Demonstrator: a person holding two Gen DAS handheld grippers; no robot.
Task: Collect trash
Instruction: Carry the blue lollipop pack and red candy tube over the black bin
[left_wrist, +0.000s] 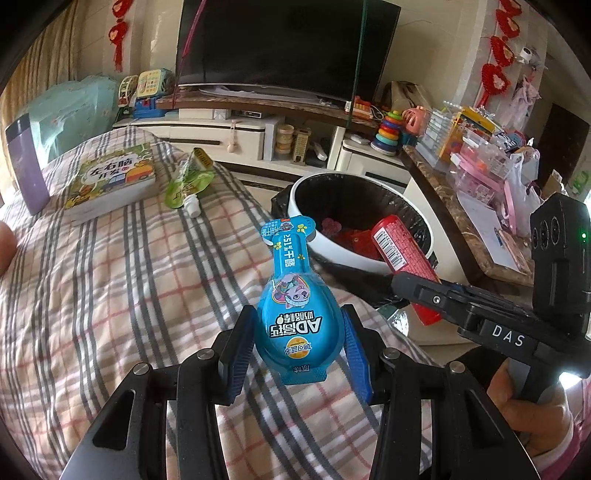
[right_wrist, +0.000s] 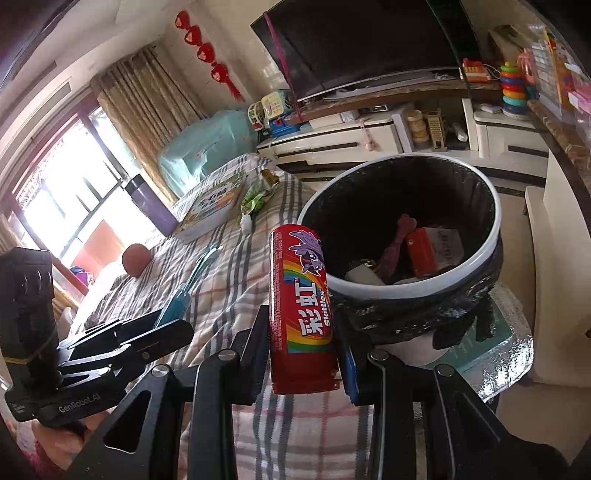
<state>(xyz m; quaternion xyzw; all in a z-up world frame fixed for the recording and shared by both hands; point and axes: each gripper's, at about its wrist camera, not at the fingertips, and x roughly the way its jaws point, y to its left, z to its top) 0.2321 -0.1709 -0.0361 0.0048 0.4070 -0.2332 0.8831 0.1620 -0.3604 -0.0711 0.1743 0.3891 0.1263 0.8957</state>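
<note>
Pinching a red "Skittles" candy tube (right_wrist: 302, 314), the right tongs (right_wrist: 301, 354) hold it beside the white-rimmed, black-lined round trash bin (right_wrist: 476, 258). Left tongs (left_wrist: 295, 347) clamp one blue pear-shaped snack pouch (left_wrist: 293, 306) marked "AD" over the checked bed (left_wrist: 110, 295); one green spouted pouch (left_wrist: 188, 181) lies near its far edge.

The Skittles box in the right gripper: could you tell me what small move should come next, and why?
Probably carry the Skittles box forward over the bin rim, then open. The right gripper grips it just short of the rim, so releasing now would likely drop it outside.
</note>
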